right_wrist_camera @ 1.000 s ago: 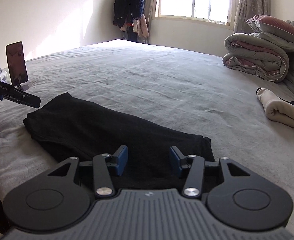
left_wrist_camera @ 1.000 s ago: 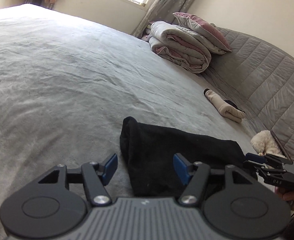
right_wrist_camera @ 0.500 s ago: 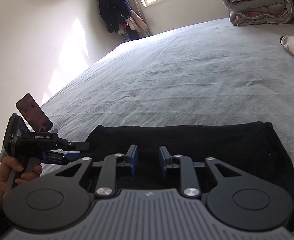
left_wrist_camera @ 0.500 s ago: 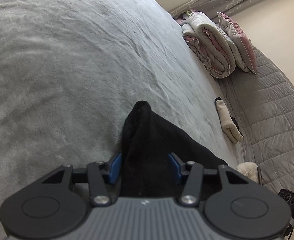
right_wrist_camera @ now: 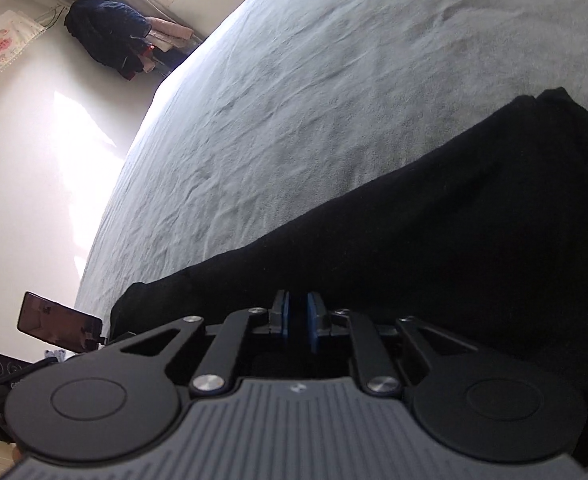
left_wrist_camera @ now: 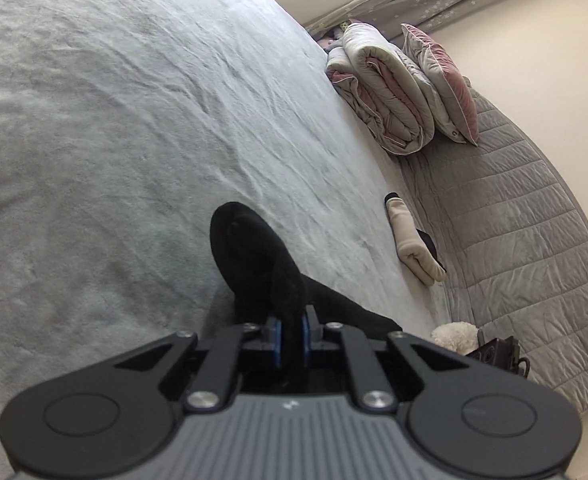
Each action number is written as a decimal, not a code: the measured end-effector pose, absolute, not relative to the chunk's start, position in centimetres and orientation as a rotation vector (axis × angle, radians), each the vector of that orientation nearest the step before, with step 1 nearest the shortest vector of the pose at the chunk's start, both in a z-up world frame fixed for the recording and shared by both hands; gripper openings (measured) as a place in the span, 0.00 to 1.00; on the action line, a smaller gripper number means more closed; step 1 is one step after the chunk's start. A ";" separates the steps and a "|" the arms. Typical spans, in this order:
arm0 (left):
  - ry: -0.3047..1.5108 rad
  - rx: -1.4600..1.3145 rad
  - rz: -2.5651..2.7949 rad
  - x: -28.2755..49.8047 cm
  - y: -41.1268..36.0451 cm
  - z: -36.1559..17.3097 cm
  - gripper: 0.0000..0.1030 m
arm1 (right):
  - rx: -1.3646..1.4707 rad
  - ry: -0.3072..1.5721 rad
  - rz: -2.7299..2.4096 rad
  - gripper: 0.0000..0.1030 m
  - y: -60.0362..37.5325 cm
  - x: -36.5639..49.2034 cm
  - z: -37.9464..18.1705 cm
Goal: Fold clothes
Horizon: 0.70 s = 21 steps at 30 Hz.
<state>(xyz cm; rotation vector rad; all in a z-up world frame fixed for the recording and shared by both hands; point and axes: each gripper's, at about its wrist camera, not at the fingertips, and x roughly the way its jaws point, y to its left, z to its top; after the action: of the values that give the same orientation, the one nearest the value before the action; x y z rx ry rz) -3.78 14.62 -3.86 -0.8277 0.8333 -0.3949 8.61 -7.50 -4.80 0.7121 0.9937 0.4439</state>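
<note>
1. Black fabric is filling the near part of both views: 1 black garment [right_wrist_camera: 434,248] is lying on 1 grey bed cover [left_wrist_camera: 114,128], and 2 hand-held grippers are working on it.
2. Beyond the left gripper [left_wrist_camera: 290,336], 1 rolled quilt [left_wrist_camera: 382,92], 1 pink pillow [left_wrist_camera: 446,80], 1 folded beige garment [left_wrist_camera: 414,248] and 1 white fluffy toy [left_wrist_camera: 454,334] are sitting toward the quilted headboard.
3. Left of the right gripper [right_wrist_camera: 298,322], 1 phone [right_wrist_camera: 58,322] is standing at the bed's edge.
4. In the right wrist view the black garment is stretching as a long band, its long axis running from low left of the right gripper up to the far right, where its end is showing.
5. In the left wrist view 1 end of the black garment is rising as a bunched ridge, pointing straight ahead and away from the left gripper.
6. The left gripper's jaws are closing, and the blue pads [left_wrist_camera: 279,338] are pinching that ridge between them.
7. The right gripper's jaws are closing too, standing a narrow gap apart; dark cloth is lying right under and in front of them, but I cannot tell whether the pads are pressing any fold.
</note>
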 end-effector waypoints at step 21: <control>0.874 -0.870 -0.685 0.6 2.6 -4.9 0.41 | 1.468 0.963 0.435 0.63 -20.6 5.4 -7.4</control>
<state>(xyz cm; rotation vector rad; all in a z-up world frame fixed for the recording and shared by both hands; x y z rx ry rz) 0.56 2.55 -4.87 -0.8702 0.8735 -0.6853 5.39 -20.55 -7.43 1.4682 0.9634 0.4349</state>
